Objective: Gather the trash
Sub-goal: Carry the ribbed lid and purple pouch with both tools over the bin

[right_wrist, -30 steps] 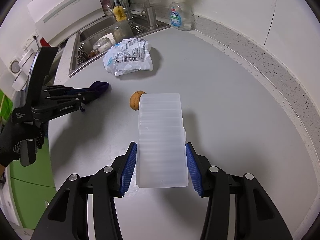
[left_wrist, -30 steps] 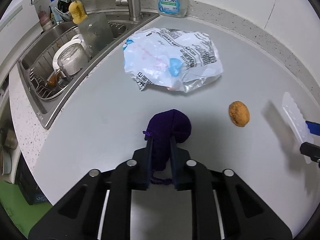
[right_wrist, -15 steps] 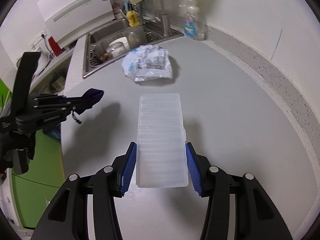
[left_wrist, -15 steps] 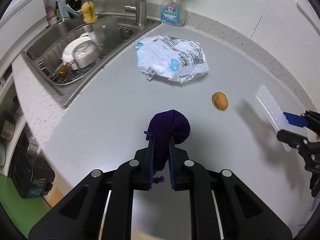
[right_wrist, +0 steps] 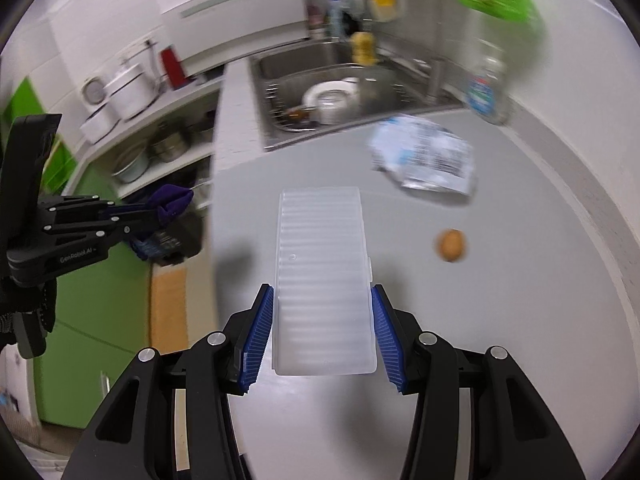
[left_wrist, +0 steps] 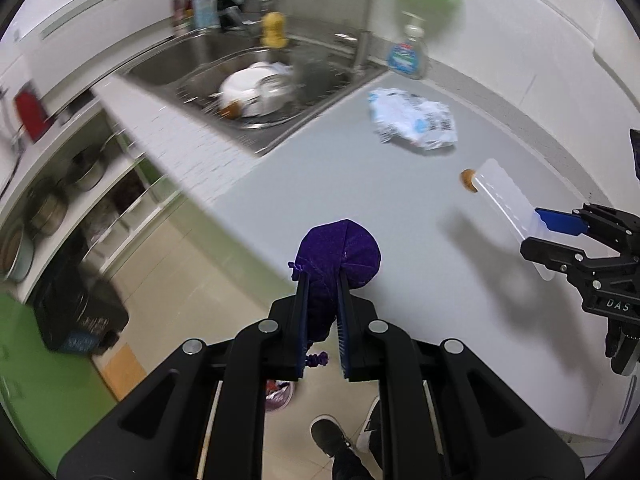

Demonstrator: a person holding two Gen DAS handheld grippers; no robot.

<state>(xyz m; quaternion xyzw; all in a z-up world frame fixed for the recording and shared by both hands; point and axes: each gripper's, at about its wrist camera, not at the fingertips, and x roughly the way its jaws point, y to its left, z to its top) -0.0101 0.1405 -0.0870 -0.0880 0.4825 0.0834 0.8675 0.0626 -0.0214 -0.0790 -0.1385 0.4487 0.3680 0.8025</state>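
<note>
Two hand-held grippers are carrying rubbish clear of a grey kitchen counter (right_wrist: 520, 320). The left gripper (left_wrist: 322, 316) is pinching a purple drawstring pouch (left_wrist: 340, 254), its fingers (left_wrist: 302, 320) pressed almost together on the gathered cloth, so the rounded body is bulging out beyond the tips and a cord end is dangling behind them. That narrow pinch looks chosen for a soft thing that would slip out of a wider hold.

The right gripper (right_wrist: 322, 330) is clamping a translucent ribbed plastic box (right_wrist: 322, 280) across its short sides, blue-padded fingers (right_wrist: 256, 330) partly apart and flat against its walls, with most of the box jutting ahead of the tips. Holding it near one end is probably leaving it free to be tipped or dropped. Nothing is showing inside the box, and what the pouch holds cannot be told.

Beyond the tips of both pairs of fingers, a crumpled printed plastic bag (right_wrist: 424, 158) and a small brown nut-like lump (right_wrist: 452, 244) are lying on the counter, well apart, still uncollected. Farther off, a steel sink (left_wrist: 256, 80) is holding white dishes in a wire rack, with a soap bottle (left_wrist: 408, 56) at its corner. Below the left fingers the floor is showing, along with the person's dark shoes (left_wrist: 332, 436) and a small round container (left_wrist: 278, 396), possibly the bin; its contents are too hidden to read.
</note>
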